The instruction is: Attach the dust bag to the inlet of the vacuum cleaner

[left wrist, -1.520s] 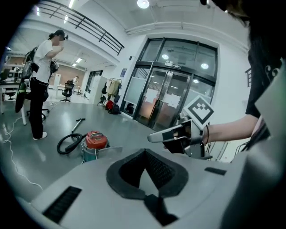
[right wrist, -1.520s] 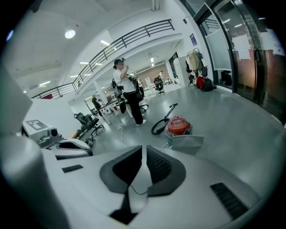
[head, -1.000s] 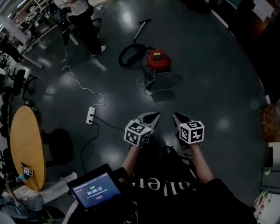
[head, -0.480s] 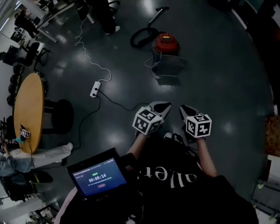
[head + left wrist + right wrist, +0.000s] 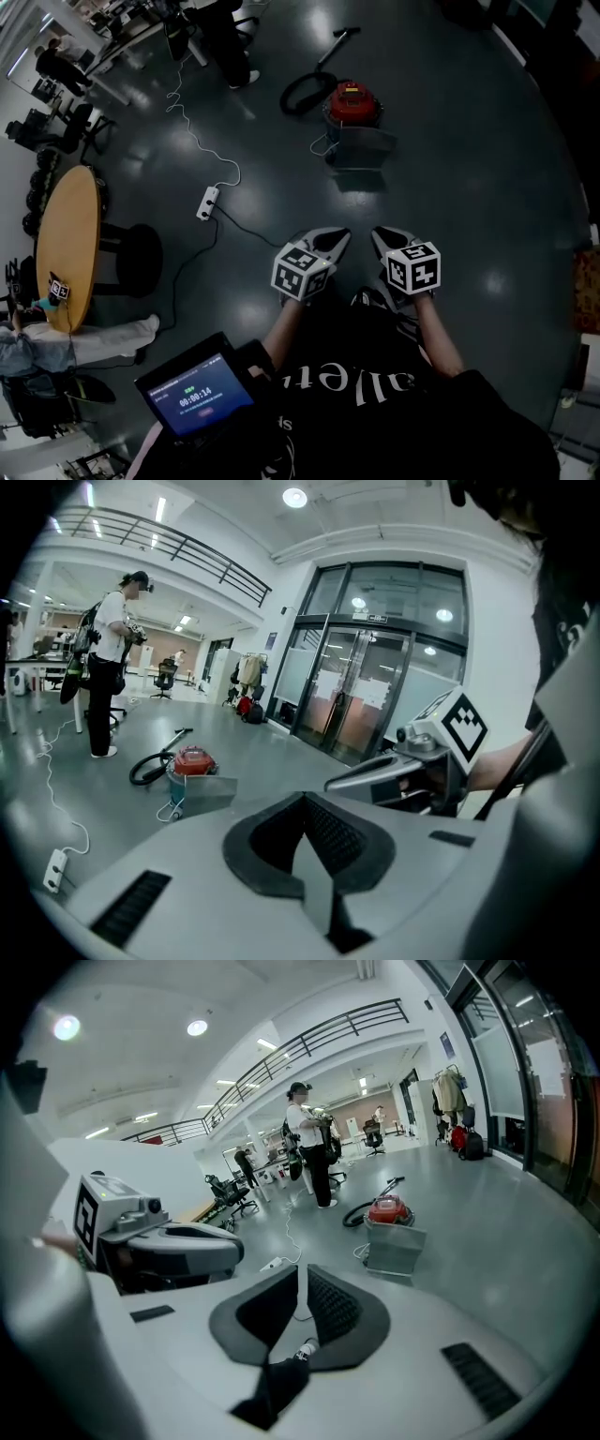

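My left tool [image 5: 336, 238] has its jaws pressed together with nothing between them. My right tool [image 5: 379, 236] is the same, with only a thin slit between its pads. I hold them side by side in front of my chest, forearms out, both tipped forward and a little down at the floor [image 5: 469, 187].

The dust bag [image 5: 361, 148] is well away from me. It is a grey, flat-sided thing standing on the floor against the red vacuum cleaner [image 5: 353, 100], on the side nearest me, with the black hose [image 5: 298, 94] curled beyond.

I expect the bag to be light and thin-walled, easy to crumple or tear. I'd take it by its upper edge or by a stiffer collar at its mouth, which I cannot make out from here.
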{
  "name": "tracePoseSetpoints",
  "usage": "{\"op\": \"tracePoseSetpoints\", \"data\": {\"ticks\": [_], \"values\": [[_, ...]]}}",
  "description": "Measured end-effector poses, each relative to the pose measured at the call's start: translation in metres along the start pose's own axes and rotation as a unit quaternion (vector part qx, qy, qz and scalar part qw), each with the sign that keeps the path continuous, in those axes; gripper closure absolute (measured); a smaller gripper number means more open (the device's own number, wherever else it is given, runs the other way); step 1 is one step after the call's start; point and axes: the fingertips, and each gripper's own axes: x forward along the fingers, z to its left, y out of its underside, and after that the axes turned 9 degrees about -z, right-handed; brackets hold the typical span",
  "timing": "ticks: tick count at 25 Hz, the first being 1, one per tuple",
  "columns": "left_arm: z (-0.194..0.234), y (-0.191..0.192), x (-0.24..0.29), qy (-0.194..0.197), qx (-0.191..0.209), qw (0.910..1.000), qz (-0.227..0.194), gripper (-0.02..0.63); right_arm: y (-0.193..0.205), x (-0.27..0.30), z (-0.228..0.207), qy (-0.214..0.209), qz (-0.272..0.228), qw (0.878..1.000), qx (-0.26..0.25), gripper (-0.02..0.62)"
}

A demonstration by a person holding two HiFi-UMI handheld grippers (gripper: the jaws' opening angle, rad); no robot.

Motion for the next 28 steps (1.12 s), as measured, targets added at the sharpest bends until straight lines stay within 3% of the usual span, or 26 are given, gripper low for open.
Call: {"op": "tracePoseSetpoints", "data": {"ticks": [9,28], "values": [[0.000,0.007,-0.005,-0.018,-0.012,0.9997,-0.006,0.600,0.004,-0.007,-0.003,-0.001,0.000,1.000,-0.011,0.551],[-0.006,0.012,0.008,-0.004,-0.020,0.9997,0.011,0.601,0.013,-0.010,-0.019,0.007,0.012,1.000,-0.002,0.551]]}}
